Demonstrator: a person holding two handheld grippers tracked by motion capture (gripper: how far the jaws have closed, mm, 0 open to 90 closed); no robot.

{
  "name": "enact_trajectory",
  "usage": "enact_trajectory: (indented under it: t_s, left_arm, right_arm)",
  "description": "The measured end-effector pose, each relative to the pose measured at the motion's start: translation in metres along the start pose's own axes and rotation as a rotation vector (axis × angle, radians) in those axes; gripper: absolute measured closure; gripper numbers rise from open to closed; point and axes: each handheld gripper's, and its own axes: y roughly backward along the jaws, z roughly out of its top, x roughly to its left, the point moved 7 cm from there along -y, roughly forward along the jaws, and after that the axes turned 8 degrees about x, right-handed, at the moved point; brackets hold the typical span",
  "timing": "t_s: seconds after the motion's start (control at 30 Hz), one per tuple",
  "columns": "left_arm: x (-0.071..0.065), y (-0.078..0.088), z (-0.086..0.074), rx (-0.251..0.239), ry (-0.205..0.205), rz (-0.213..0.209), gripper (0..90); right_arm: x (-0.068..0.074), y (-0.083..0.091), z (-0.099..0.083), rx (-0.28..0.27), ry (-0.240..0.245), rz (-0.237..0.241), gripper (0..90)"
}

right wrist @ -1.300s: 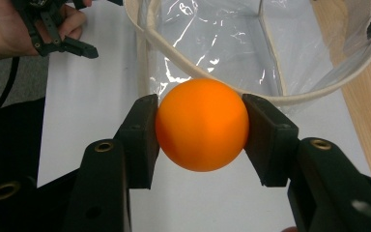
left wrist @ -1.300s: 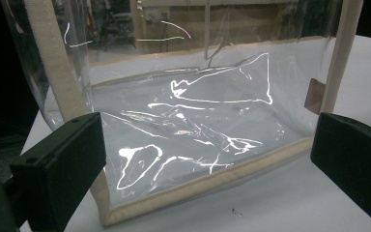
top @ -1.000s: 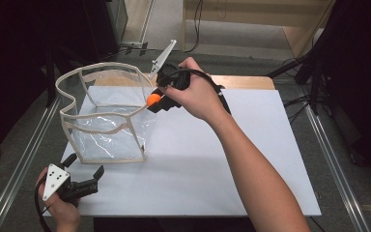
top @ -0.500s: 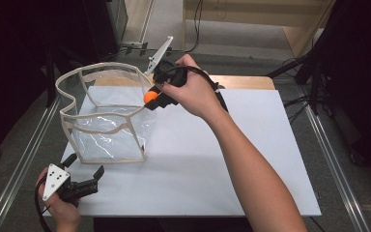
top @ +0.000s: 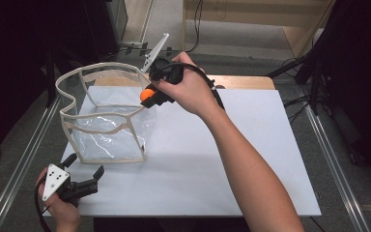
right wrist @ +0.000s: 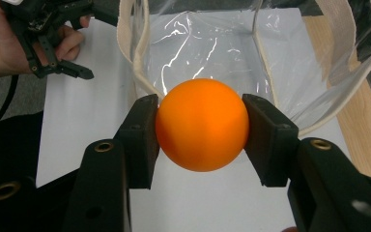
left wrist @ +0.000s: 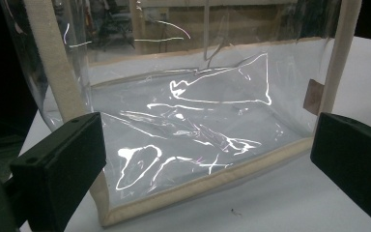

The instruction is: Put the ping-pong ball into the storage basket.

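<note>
I have the smooth orange ball (right wrist: 202,124) pinched in my right gripper (right wrist: 201,130) at the clear plastic, cream-trimmed bag's (top: 107,118) rim, not yet dropped in, while my left gripper (top: 79,180) waits spread beside it.

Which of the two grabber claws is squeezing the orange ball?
The right gripper, held up at the rim of the clear bag, has the orange ball pinched between its jaws. The left gripper waits open near the table's front edge, holding nothing.
</note>
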Motion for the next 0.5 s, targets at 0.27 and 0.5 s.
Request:
enact_trajectory:
  t_s: [0.27,0.5]
  left_arm:
    - [0.0001,0.0001,0.0000,0.000,0.001,-0.002,0.0]
    - [0.0003,0.0001,0.0000,-0.001,0.002,-0.003,0.0]
  right_arm:
    - [-0.0005,-0.0033,0.0061,-0.001,0.001,0.001,48.3]
    - [-0.0017,-0.0076,0.0095,-0.001,0.000,0.003,48.3]
